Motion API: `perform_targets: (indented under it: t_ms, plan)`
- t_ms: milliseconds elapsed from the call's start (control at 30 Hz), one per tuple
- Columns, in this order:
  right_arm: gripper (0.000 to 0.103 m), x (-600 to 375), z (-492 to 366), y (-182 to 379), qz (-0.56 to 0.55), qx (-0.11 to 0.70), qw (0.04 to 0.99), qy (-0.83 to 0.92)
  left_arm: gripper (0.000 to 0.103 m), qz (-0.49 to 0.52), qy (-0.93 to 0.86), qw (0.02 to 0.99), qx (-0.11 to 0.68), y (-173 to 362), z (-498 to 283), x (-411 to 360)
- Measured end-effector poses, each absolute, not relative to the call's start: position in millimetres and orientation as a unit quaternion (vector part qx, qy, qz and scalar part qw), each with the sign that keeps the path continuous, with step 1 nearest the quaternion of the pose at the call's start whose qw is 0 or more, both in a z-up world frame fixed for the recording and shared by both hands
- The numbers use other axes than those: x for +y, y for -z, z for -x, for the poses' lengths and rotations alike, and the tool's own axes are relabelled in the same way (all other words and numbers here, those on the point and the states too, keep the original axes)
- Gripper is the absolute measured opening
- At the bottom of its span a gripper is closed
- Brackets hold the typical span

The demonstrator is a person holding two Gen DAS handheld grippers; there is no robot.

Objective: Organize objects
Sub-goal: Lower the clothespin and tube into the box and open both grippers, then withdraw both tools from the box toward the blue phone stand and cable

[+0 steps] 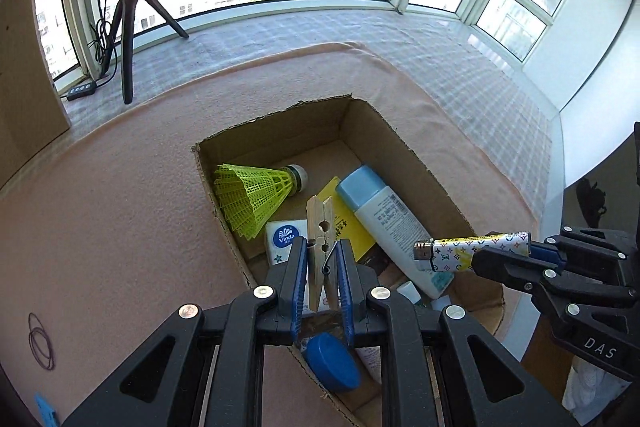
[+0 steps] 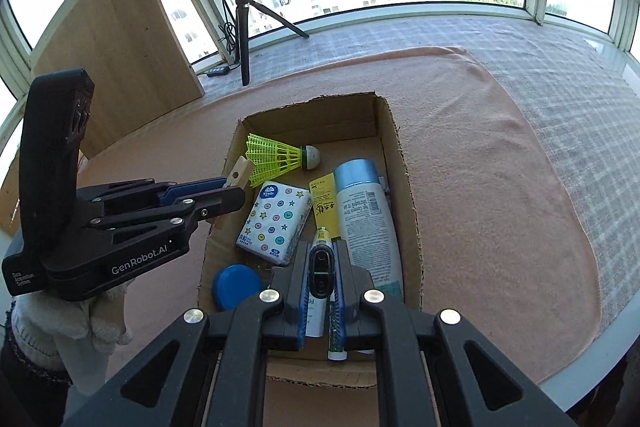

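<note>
Left wrist view: the left gripper (image 1: 319,263) is clamped narrow on a wooden clothespin (image 1: 321,247), which stands nearly upright between the blue pads, above the near-left part of the cardboard box (image 1: 436,179); inside the box lie a yellow shuttlecock (image 1: 256,195) at the far left, a white bottle with a blue cap (image 1: 388,219) along the right wall, a tissue pack (image 1: 286,241) and a yellow card (image 1: 344,223) between them, and a blue round lid (image 1: 332,361) at the near end; the right gripper (image 1: 500,259) comes in from the box's right side, pinching a patterned lighter (image 1: 472,251) by one end, so most of it sticks out over the bottle. The risk I judge here: the clothespin is gripped close to its spring, so a squeeze or tilt may make it twist or spring out and land on the pink cloth (image 1: 120,207) left of the box instead of inside.

Right wrist view: the right gripper (image 2: 321,267) is closed tight on the lighter (image 2: 321,263), seen end-on above the near-right part of the box (image 2: 404,163); the left gripper (image 2: 224,191) hovers over the box's left wall, the clothespin (image 2: 240,173) poking out just beside the shuttlecock (image 2: 276,159). Both tools crowd the same box, so they could knock together; the lighter, let go here, would likely strike the bottle (image 2: 368,211) and roll.
</note>
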State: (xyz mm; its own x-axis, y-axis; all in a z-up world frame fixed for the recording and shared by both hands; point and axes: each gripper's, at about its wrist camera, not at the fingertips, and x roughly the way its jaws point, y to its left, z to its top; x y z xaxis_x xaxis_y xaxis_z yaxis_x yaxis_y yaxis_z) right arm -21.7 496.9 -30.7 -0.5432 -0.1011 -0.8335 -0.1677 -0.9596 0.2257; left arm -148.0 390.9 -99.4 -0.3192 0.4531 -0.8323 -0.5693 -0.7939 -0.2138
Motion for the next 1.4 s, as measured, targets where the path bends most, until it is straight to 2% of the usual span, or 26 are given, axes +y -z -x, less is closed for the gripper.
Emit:
perform_targets:
  t_ms: [100, 133, 167, 200, 233, 267, 300, 733, 1400]
  plan:
    - [0.010, 498, 20, 31, 0.477, 0.139, 0.013, -0.868, 0.017, 0.488, -0.806, 0.326, 0.073, 98, 146, 399]
    - [0.011, 497, 19, 30, 0.477, 0.137, 0.010, -0.868, 0.026, 0.485, -0.809, 0.323, 0.079, 98, 145, 401]
    - [0.020, 497, 18, 30, 0.477, 0.134, 0.009, -0.869, 0.044, 0.483, -0.811, 0.321, 0.082, 97, 144, 401]
    - [0.028, 497, 18, 29, 0.477, 0.132, 0.010, -0.869, 0.051, 0.480, -0.813, 0.320, 0.081, 97, 143, 401]
    - [0.048, 497, 16, 28, 0.473, 0.132, 0.014, -0.871, 0.055, 0.478, -0.815, 0.319, 0.079, 95, 143, 400]
    - [0.060, 498, 15, 26, 0.466, 0.131, 0.018, -0.875, 0.055, 0.477, -0.816, 0.317, 0.079, 95, 143, 399]
    - [0.062, 499, 14, 25, 0.461, 0.129, 0.021, -0.878, 0.055, 0.476, -0.817, 0.316, 0.079, 94, 143, 398]
    - [0.063, 484, 22, 24, 0.468, 0.129, 0.002, -0.874, 0.055, 0.479, -0.831, 0.276, 0.062, 89, 139, 351]
    - [0.063, 347, 75, 31, 0.484, 0.024, -0.096, -0.869, 0.055, 0.496, -0.858, 0.127, 0.025, 99, 113, 161]
